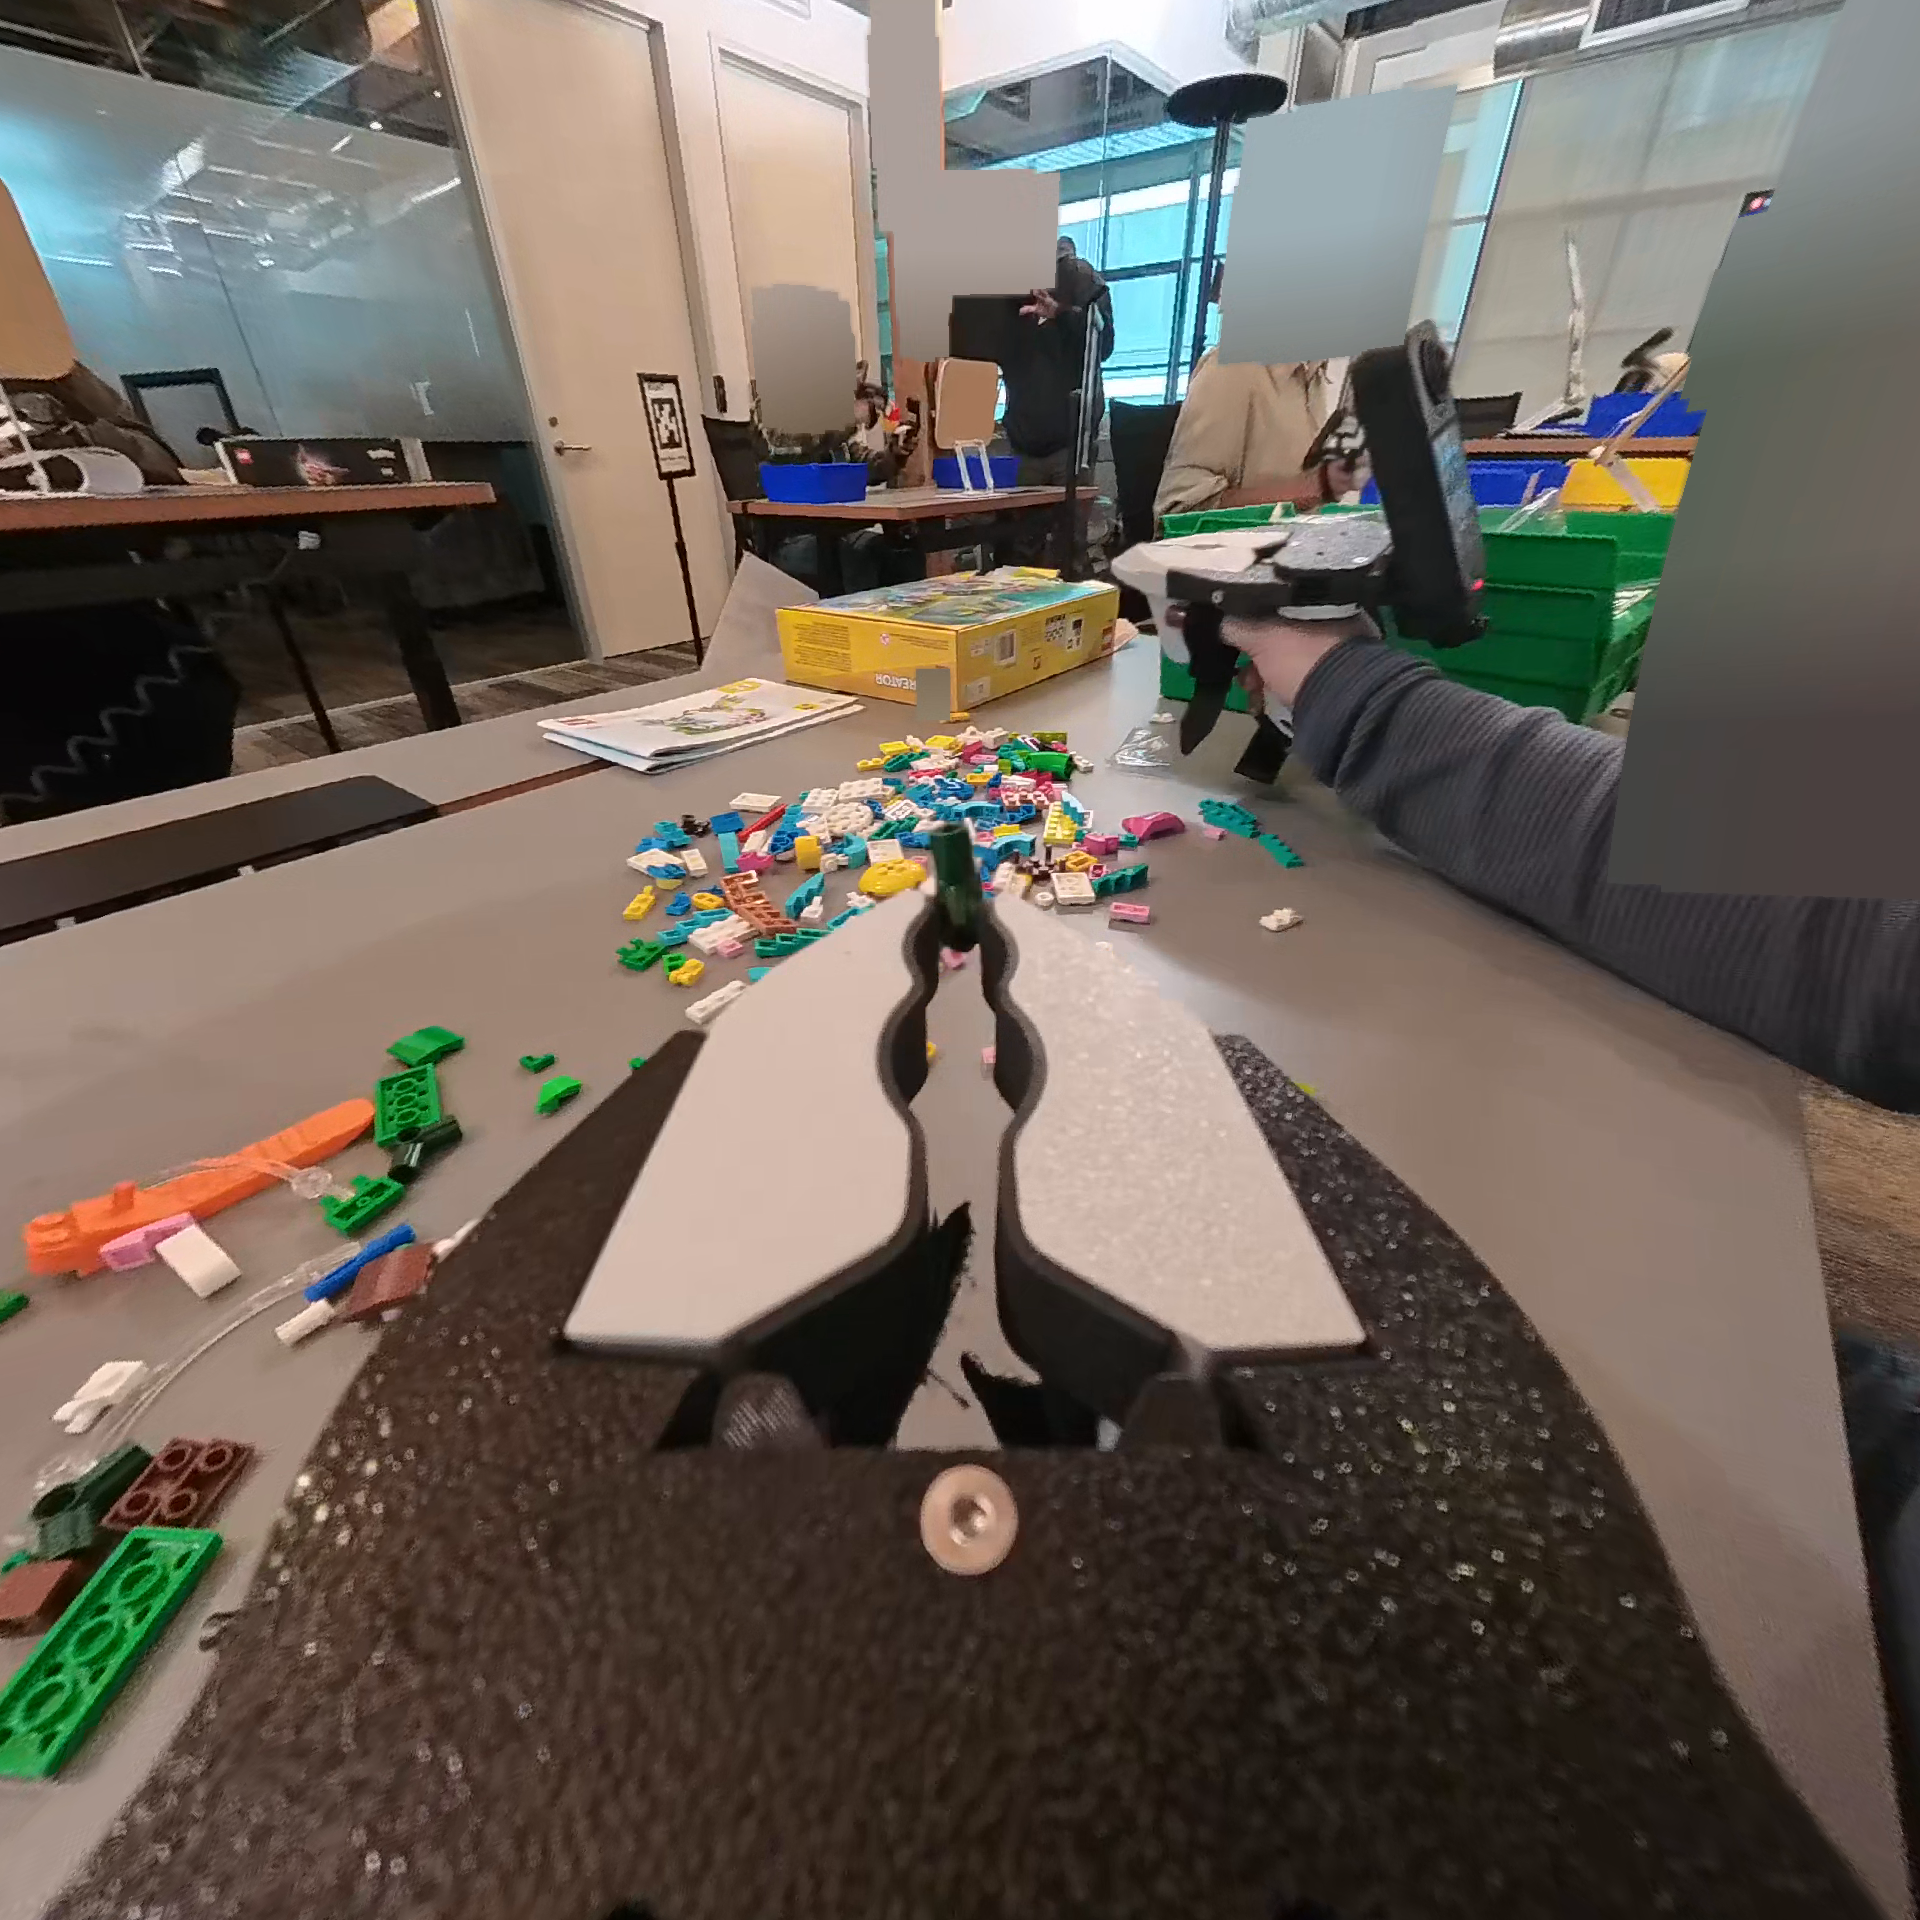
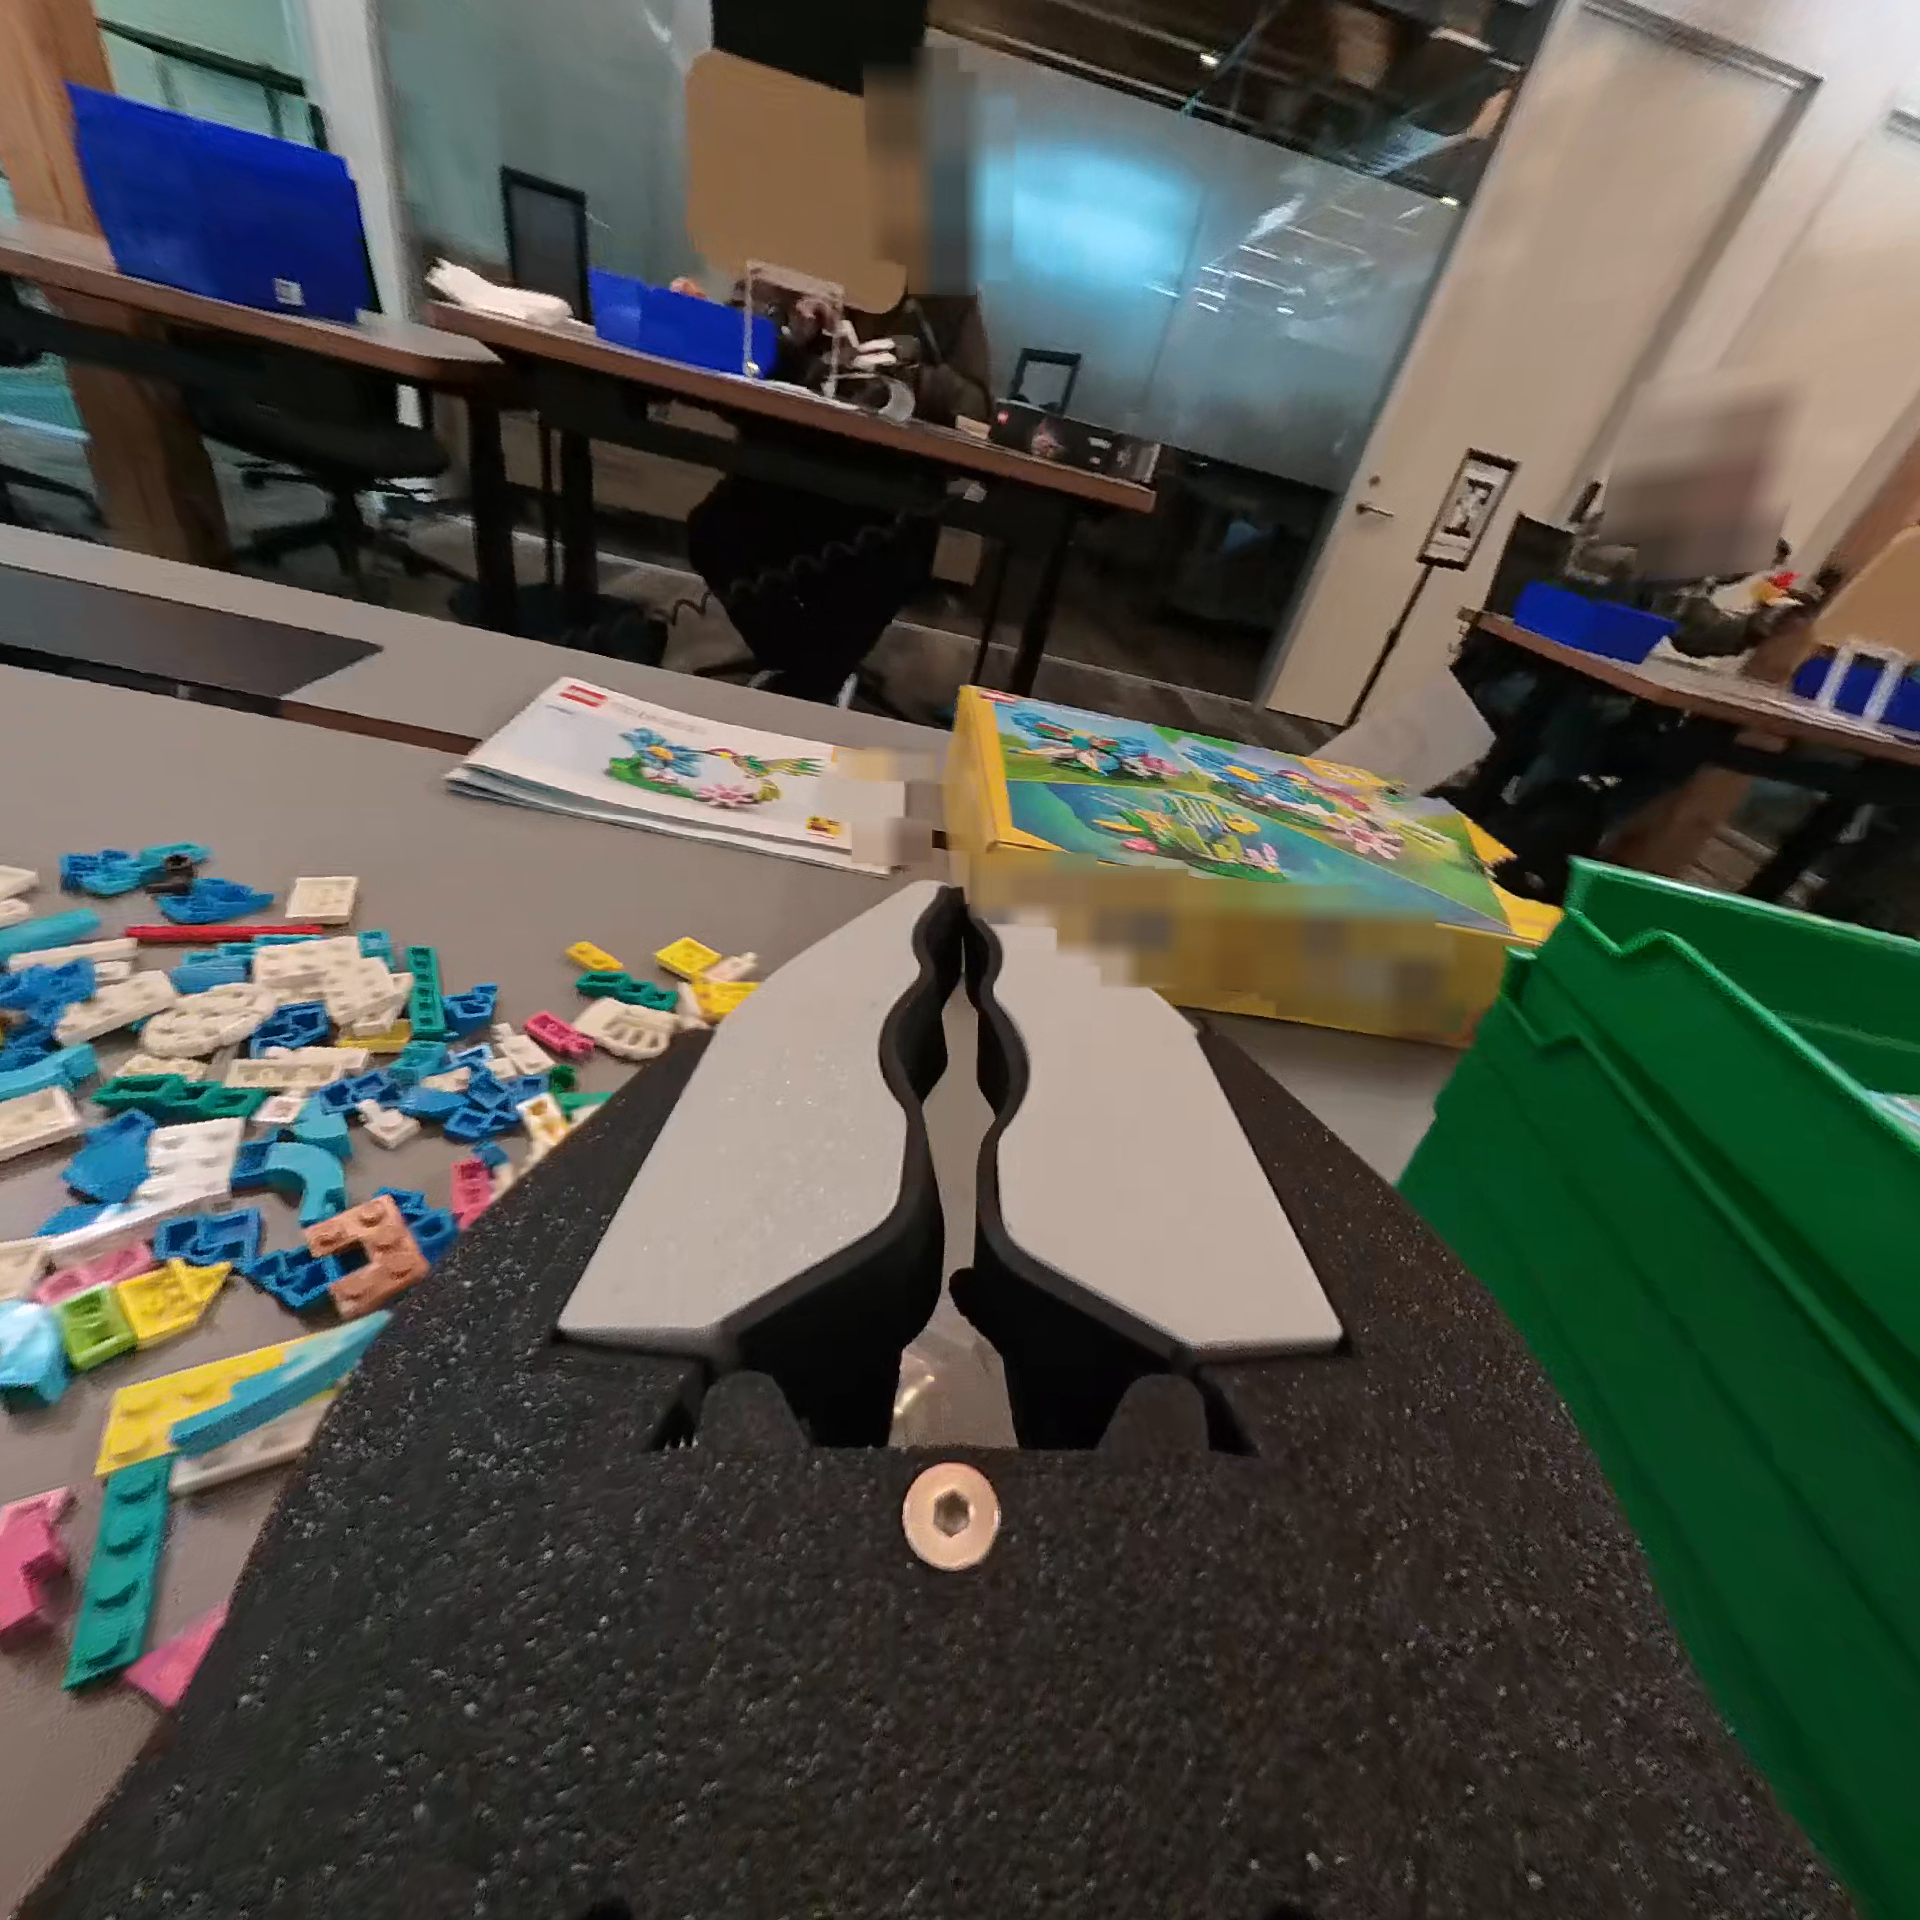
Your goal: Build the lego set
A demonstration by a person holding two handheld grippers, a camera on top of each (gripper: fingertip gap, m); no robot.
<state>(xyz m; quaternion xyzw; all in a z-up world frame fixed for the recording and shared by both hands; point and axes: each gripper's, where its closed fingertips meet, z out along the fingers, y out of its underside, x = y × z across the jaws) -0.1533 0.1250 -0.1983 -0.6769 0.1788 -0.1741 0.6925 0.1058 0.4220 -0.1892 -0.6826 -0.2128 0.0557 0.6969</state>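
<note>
My left gripper (image 1: 958, 914) is shut on a small dark green lego piece (image 1: 954, 878) and holds it upright above the grey table (image 1: 1403, 1039). A pile of loose lego pieces (image 1: 894, 831) in blue, white, yellow, pink and teal lies just beyond it; the pile also shows in the right wrist view (image 2: 260, 1049). My right gripper (image 2: 958, 909) is shut and empty, its fingertips together, held above the table to the right of the pile and facing the yellow lego box (image 2: 1226, 862). It also shows far right in the left wrist view (image 1: 1231, 743), fingers pointing down.
An instruction booklet (image 1: 696, 722) lies behind the pile, beside the yellow box (image 1: 945, 634). Green stacked bins (image 2: 1714, 1195) stand at the right. Near left lie an orange brick separator (image 1: 197, 1179), green plates (image 1: 99, 1652), brown pieces (image 1: 182, 1481). People sit at tables behind. One gripper's finger ends stand about 40 centimeters off the other's.
</note>
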